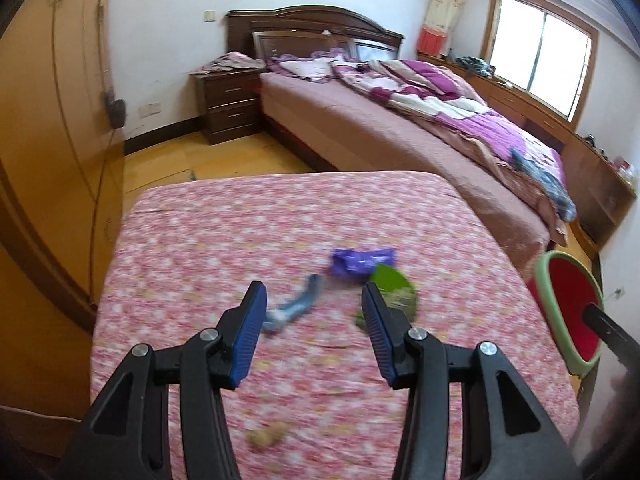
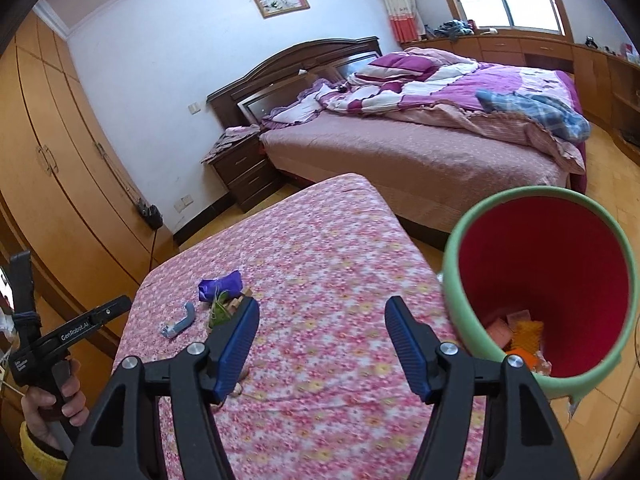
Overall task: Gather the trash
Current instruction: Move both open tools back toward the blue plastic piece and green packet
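Observation:
On the table's pink floral cloth [image 1: 280, 220] lie a purple wrapper [image 1: 362, 264], a blue-grey bent piece [image 1: 296, 308], a green wrapper [image 1: 394, 288] and a small tan lump [image 1: 266, 434]. My left gripper [image 1: 312, 292] hovers open just short of the blue-grey piece and the green wrapper, holding nothing. My right gripper [image 2: 323, 304] is open and empty over the cloth [image 2: 320, 248], beside the bin [image 2: 450, 280]. The purple wrapper [image 2: 220, 285], blue-grey piece [image 2: 180, 322] and green wrapper [image 2: 218, 312] lie to its left. The left view is motion-blurred.
The bin [image 1: 572, 296], green-rimmed and red inside, stands at the table's right edge with orange and pink scraps [image 2: 520, 332] at its bottom. A bed [image 2: 420, 152] and nightstand [image 1: 228, 104] lie beyond the table. Wardrobes [image 2: 60, 184] line the left. A hand [image 2: 52, 400] holds the left gripper's handle.

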Tool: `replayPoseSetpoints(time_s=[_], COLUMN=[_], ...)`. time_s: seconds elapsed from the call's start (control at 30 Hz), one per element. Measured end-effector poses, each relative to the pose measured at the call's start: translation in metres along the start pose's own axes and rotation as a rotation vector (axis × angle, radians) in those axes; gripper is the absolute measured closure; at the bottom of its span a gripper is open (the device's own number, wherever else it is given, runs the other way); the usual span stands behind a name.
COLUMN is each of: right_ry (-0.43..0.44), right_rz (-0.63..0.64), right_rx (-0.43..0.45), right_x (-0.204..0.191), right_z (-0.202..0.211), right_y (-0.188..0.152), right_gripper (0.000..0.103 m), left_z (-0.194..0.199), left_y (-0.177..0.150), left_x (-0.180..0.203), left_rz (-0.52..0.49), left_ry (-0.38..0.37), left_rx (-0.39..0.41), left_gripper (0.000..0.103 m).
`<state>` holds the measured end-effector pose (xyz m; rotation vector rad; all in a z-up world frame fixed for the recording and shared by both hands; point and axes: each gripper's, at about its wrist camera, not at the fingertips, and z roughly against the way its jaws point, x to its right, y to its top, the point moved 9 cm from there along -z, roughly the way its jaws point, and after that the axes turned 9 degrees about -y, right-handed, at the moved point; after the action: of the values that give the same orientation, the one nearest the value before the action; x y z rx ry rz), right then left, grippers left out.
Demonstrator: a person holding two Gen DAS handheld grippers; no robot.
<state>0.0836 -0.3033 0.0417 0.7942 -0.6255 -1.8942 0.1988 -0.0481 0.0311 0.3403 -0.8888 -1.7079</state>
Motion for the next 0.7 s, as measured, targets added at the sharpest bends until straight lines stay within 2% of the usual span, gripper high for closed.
replayPoseSetpoints(time_s=[0.17, 0.3, 0.47, 0.7], right_ry=[0.006, -0.002, -0.007, 0.0], right_rz=[0.01, 0.012, -0.001, -0.005], right_rx=[-0.022, -0.041, -0.062, -0.083], right_x=[-0.015, -0.022, -0.027, -0.031], right_z=[-0.016, -0.03, -0.049, -0.066], right_y=[-0.002, -0.004, -0.004, -0.006], right_gripper=[0.034, 0.032, 0.029, 0.026], left_z=[-0.01, -0.023, -0.043, -0.075], left_y=[0.0, -0.003, -0.006, -0.013], left_x=[-0.03, -0.045, -0.055, -0.048], left_rz=[0.011, 0.018, 0.019, 0.007], left_ry=[0.038, 0.041, 0.027, -0.025], left_rx=[-0.017, -0.041, -0.061, -0.115], left_gripper=[0.053, 0.053, 0.053, 0.053])
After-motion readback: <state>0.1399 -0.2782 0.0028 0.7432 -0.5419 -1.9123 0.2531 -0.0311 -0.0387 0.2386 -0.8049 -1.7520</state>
